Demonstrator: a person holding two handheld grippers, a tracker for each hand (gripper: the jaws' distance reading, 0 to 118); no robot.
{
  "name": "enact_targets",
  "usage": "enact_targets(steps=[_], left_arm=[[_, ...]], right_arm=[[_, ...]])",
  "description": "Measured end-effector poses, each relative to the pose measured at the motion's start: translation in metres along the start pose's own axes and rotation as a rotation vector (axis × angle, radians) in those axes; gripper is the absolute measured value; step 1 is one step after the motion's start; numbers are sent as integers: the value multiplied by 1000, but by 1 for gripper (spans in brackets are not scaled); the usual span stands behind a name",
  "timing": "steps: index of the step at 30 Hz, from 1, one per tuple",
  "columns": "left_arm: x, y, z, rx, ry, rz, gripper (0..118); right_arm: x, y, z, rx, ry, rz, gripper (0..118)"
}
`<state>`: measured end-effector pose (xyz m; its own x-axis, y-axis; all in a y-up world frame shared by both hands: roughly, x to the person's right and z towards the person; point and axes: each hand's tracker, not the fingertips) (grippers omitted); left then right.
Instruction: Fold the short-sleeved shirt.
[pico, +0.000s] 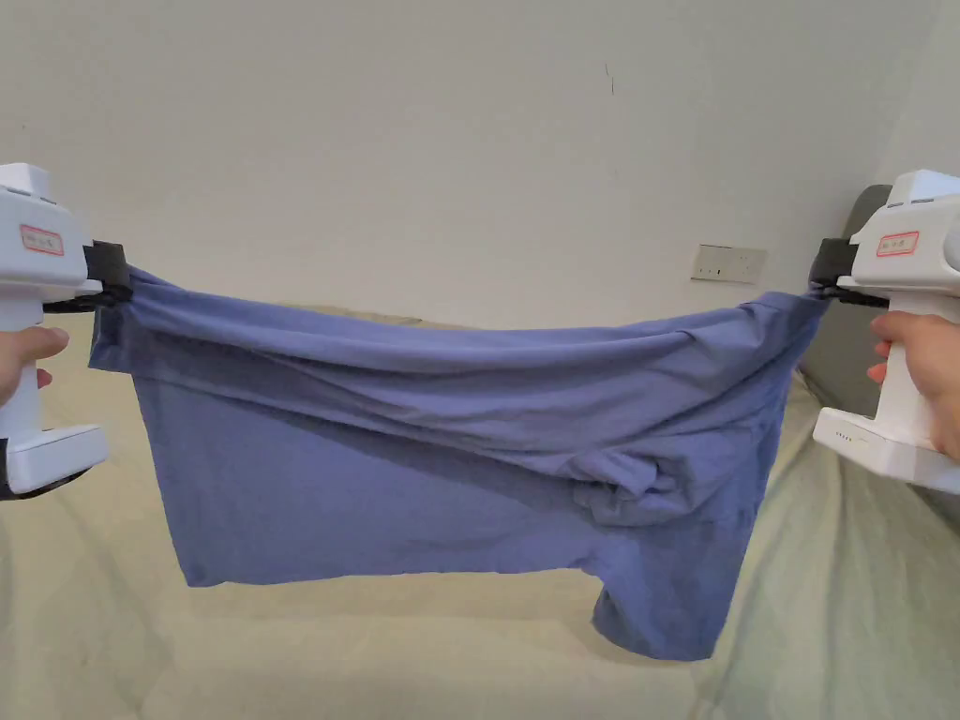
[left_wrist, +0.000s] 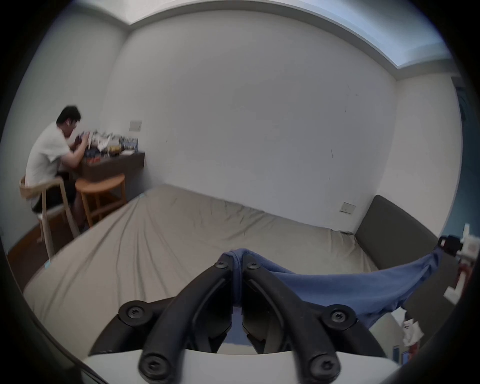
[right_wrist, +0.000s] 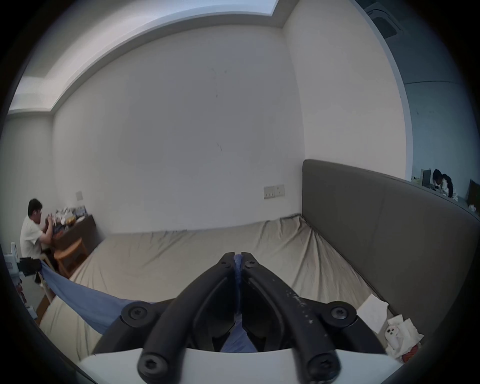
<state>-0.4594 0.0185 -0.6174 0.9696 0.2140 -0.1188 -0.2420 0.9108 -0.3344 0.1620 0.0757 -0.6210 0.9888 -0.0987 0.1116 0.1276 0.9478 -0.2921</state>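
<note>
Blue short-sleeved shirt (pico: 450, 441) held in the air above the beige bed sheet (pico: 375, 656), stretched between two hand-held grippers and clear of the mattress. Left gripper (pico: 111, 281), at the left end of the span, with both jaws pressed together on a bunched edge of the fabric, seen closely in the left gripper view (left_wrist: 237, 267). Right gripper (pico: 825, 279), at the right end, likewise pinching a fold of cloth between its closed jaws (right_wrist: 237, 259). The upper edge sags slightly between the two grips; the body hangs in loose folds, its lower right part drooping lowest. Grey headboard (right_wrist: 389, 220) along the bed's right edge; wall socket (pico: 727, 264) behind; a seated person (left_wrist: 49, 156) at a desk (left_wrist: 114, 163) beyond the bed's far left corner
</note>
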Motion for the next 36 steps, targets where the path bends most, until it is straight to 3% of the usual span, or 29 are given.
enact_targets(steps=[4, 9, 13, 19, 23, 25, 36], left_arm=[[11, 21, -13, 23, -21, -4, 5], [2, -5, -17, 4, -40, 20, 5], [-12, -63, -7, -57, -86, 1, 5], [-32, -187, 13, -204, -110, -69, 5], [-51, -263, 23, -326, -117, 40, 5], [-60, -292, 29, -381, -101, 92, 5], [-95, -361, 70, -460, -60, 138, 5]], right_arm=[[-2, 21, -17, 65, -13, 13, 3], [8, 0, -9, 76, -10, 37, 3], [22, -59, 11, 37, 50, 52, 3], [40, -193, 49, -150, 94, -15, 3], [53, -277, 69, -258, 79, -30, 3], [62, -313, 79, -312, 76, -102, 3], [94, -403, 125, -417, 30, -191, 3]])
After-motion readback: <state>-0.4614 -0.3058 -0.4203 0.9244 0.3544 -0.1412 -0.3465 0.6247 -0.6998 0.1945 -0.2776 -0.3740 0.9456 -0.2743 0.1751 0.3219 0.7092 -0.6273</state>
